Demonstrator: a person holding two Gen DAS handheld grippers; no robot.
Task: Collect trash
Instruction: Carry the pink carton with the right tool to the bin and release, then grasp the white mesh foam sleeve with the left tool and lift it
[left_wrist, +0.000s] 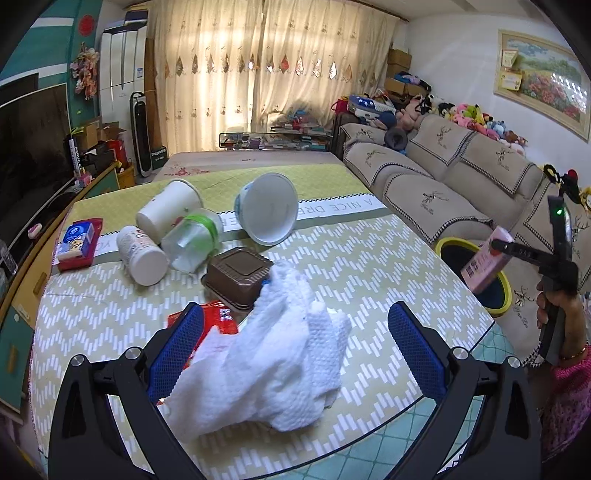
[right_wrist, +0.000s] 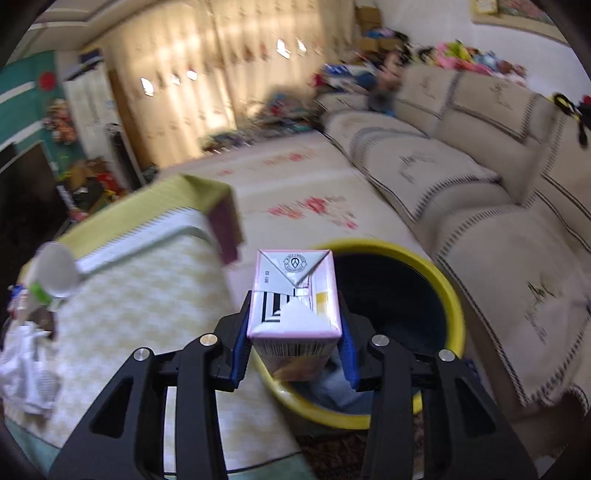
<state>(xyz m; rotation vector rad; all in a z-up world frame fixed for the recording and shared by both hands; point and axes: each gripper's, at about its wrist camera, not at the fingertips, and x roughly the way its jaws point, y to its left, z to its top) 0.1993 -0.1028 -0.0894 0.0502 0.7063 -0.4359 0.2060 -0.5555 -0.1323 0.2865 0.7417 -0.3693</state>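
One pink carton (right_wrist: 293, 308) sits clamped in the right tool (right_wrist: 293, 332), carried just above the yellow-rimmed bin (right_wrist: 448, 295) for dropping. Beneath the left tool (left_wrist: 295, 347), jaws apart, lies a crumpled white tissue (left_wrist: 273, 354), likely next.

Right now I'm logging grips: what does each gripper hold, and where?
Right gripper clamps the pink carton by its two side faces, over the bin. Left gripper holds nothing; its open jaws straddle the tissue.

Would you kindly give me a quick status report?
Right tool shut on pink carton, over yellow bin. Left tool open around white cloth. Nothing blocking.
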